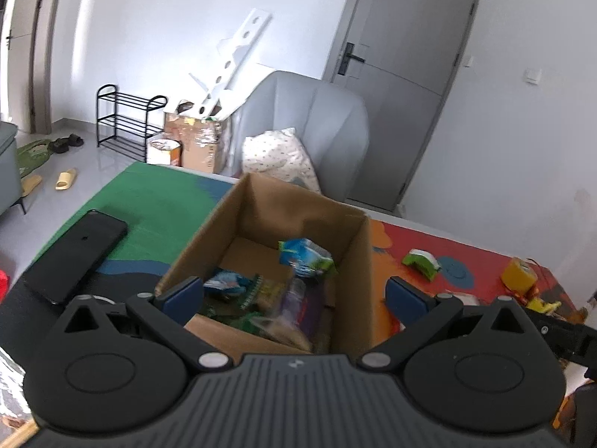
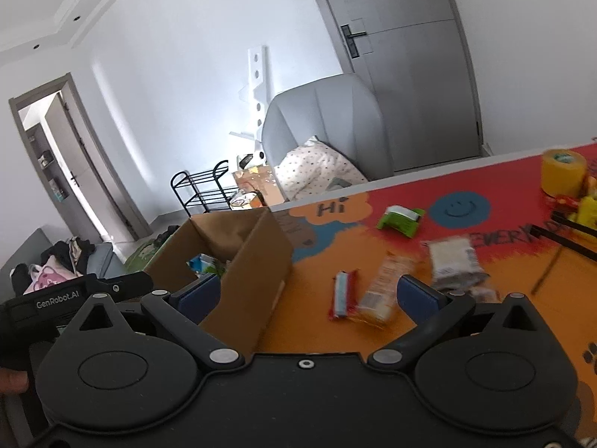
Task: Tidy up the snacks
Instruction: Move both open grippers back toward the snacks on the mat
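Note:
A brown cardboard box [image 1: 268, 220] stands open on the table with several snack packets [image 1: 304, 257] inside. My left gripper [image 1: 294, 295] hangs wide open over the box's near side, with nothing pressed between its pads. In the right wrist view the same box [image 2: 261, 257] sits at the left. My right gripper [image 2: 308, 296] is wide open just right of the box, above the orange mat. Loose on the mat lie a red-and-white bar [image 2: 342, 294], a tan packet [image 2: 380, 293], a grey-white packet [image 2: 453, 261] and a green packet [image 2: 401, 218].
A black phone [image 1: 78, 254] lies left of the box. A yellow tape roll [image 2: 563, 171] and yellow items [image 2: 587, 207] stand at the table's far right. A grey armchair [image 1: 309, 123] with a spotted pillow, cardboard boxes and a black rack [image 1: 123, 123] are beyond the table.

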Available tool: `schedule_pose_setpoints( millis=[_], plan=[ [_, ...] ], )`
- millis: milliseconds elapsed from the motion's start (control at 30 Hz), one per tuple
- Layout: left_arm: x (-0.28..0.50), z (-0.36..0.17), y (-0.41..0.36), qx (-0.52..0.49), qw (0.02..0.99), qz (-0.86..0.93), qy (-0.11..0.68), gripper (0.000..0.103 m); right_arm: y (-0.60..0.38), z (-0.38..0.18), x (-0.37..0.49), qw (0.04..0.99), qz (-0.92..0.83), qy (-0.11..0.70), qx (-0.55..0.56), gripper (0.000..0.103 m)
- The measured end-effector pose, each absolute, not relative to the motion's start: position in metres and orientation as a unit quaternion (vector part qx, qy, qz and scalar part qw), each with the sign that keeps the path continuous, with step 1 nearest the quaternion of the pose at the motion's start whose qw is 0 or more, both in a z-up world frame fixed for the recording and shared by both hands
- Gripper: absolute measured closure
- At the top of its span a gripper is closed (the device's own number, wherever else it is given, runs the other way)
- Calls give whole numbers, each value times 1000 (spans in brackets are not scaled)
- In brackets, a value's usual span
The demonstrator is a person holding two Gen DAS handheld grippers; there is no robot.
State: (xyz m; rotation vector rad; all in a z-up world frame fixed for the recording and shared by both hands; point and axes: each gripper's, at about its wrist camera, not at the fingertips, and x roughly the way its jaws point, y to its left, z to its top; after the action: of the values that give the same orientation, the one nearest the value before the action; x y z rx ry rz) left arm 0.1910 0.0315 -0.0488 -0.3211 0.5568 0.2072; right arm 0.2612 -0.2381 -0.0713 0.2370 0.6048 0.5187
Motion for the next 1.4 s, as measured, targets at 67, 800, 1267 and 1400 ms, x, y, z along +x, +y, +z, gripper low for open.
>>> schedule_pose_setpoints(
  millis=[67, 800, 1267, 1400],
  plan=[
    [188, -49, 26, -158, 946, 89, 268, 0, -245, -74, 258, 916, 245, 295, 115, 0],
    [178, -73, -42, -136, 940, 6, 314, 0, -313, -100, 228, 921, 199, 314, 116, 0],
    [186, -100, -96, -139, 932, -23, 335, 11, -345, -122, 226, 921, 187, 322, 117, 7],
    [189, -109, -109, -144, 929, -20, 341, 16, -351, -126, 228, 920, 190, 322, 117, 7]
  ],
)
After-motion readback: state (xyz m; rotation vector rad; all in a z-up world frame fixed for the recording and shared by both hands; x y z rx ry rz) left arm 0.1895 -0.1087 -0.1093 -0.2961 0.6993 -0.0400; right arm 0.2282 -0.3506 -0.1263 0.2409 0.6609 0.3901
